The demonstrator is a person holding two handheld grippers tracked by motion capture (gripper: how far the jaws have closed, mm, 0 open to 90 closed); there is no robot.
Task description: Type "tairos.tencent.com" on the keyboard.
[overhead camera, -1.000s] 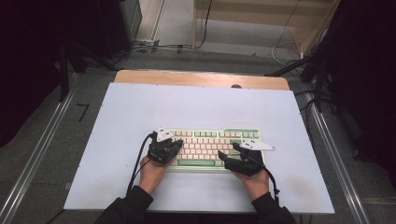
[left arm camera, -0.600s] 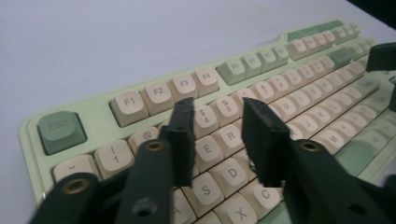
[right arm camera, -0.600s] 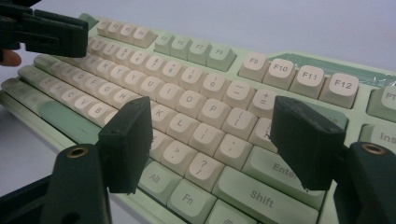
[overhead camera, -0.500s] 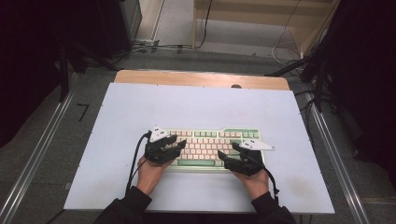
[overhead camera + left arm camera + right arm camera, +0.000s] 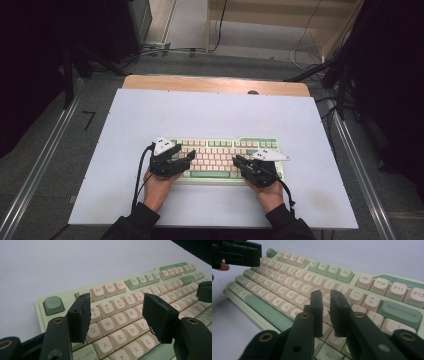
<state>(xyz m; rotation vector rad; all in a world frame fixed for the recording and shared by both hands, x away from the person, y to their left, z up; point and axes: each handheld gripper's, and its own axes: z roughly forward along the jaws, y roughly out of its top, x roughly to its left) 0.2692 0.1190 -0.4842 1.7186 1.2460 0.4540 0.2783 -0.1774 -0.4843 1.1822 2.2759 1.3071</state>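
Observation:
A pale green keyboard point(image 5: 225, 150) with cream keys lies on the white table top point(image 5: 210, 110), near its front edge. My left gripper point(image 5: 189, 156) hovers over the keyboard's left end. In the left gripper view its jaws point(image 5: 117, 315) have just been opening and stand wide apart above the Q, W, E keys, with nothing between them. My right gripper point(image 5: 239, 161) is over the right half of the keyboard point(image 5: 287, 287). Its jaws point(image 5: 325, 307) have just been closing and stand almost together above the keys, gripping nothing.
A wooden strip point(image 5: 215, 85) edges the table's far side. Metal rails point(image 5: 45, 165) run along both sides, and cables point(image 5: 310, 50) lie on the floor beyond. The left gripper point(image 5: 239, 252) shows at the top left of the right gripper view.
The left gripper's jaws have spread apart and the right gripper's jaws have drawn together. Both hands stay over the keyboard's ends.

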